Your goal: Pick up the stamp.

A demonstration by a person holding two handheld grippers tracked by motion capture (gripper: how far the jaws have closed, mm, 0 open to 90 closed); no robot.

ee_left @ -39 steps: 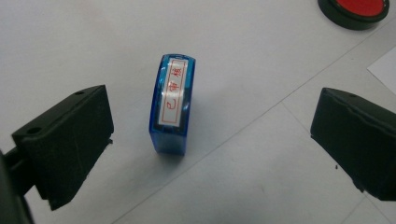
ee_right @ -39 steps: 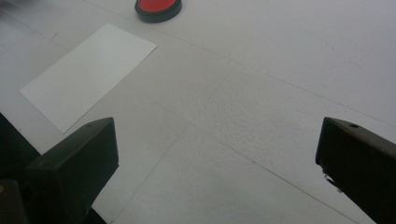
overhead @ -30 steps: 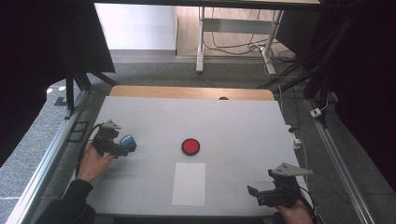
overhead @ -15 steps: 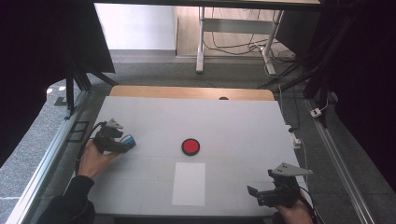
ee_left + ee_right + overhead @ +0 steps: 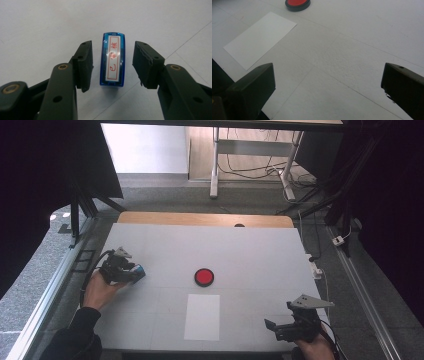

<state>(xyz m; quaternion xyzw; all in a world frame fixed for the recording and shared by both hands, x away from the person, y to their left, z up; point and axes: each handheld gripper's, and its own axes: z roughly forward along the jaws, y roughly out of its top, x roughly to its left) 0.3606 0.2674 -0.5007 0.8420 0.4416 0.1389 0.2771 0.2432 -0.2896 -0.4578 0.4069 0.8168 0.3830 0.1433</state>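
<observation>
A small blue stamp [image 5: 113, 62] with a white label and red characters lies flat on the white table [image 5: 250, 255] at its left side. My left gripper [image 5: 136, 273] has the stamp between its jaws. The jaws have just been closing, and a narrow gap still shows on each side between pad and stamp, so it is open. A round red ink pad [image 5: 204, 277] sits mid-table, with a white sheet of paper [image 5: 202, 317] just in front of it. My right gripper [image 5: 272, 326] rests open near the front right corner with nothing between its fingers.
The table's far edge is a wooden strip [image 5: 200, 218]. Metal rails [image 5: 55, 285] run along both sides, and cables and a desk frame [image 5: 250, 165] lie on the floor beyond. In the right gripper view the paper [image 5: 259, 38] and ink pad [image 5: 297, 3] lie ahead to the left.
The left gripper's jaws have narrowed around the blue stamp. Both hands have stayed where they were, and the right gripper looks the same.
</observation>
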